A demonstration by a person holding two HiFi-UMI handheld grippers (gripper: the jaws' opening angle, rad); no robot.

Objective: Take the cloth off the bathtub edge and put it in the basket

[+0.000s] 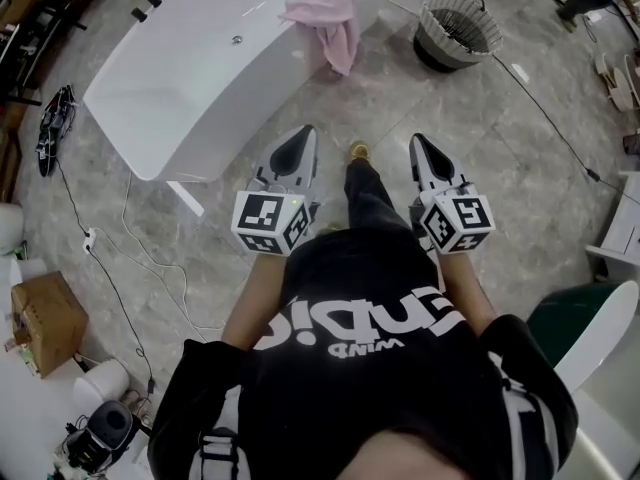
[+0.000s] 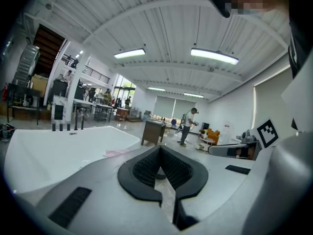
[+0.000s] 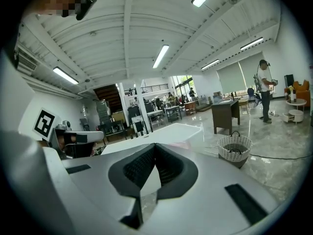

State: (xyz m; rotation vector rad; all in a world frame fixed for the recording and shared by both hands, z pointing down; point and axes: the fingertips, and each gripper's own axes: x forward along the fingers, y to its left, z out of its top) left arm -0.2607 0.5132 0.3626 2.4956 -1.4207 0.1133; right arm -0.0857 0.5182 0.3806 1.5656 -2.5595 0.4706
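Not begun: cloth (image 1: 325, 23) draped on bathtub (image 1: 180, 78) edge, upper centre; basket (image 1: 457, 30) upper right, apparently empty. Left gripper (image 1: 300, 143), right gripper (image 1: 422, 150) closed, holding nothing.

Noted on grey marble floor (image 1: 500, 158): cardboard box (image 1: 45, 323) at far left, black cable (image 1: 545, 114) at right. Brown desk (image 3: 226, 115) farther off, person (image 3: 265, 89) standing just beyond. Ceiling strip light (image 3: 161, 56) lit.

The person wore a black short-sleeved T-shirt (image 1: 360, 358) with white lettering, dark trousers (image 1: 366, 196) and a tan shoe (image 1: 358, 151). The left gripper (image 1: 303, 134) and the right gripper (image 1: 419, 141) were 2 pale grey shells with black jaws, each carrying a black-and-white marker cube (image 1: 270, 223).
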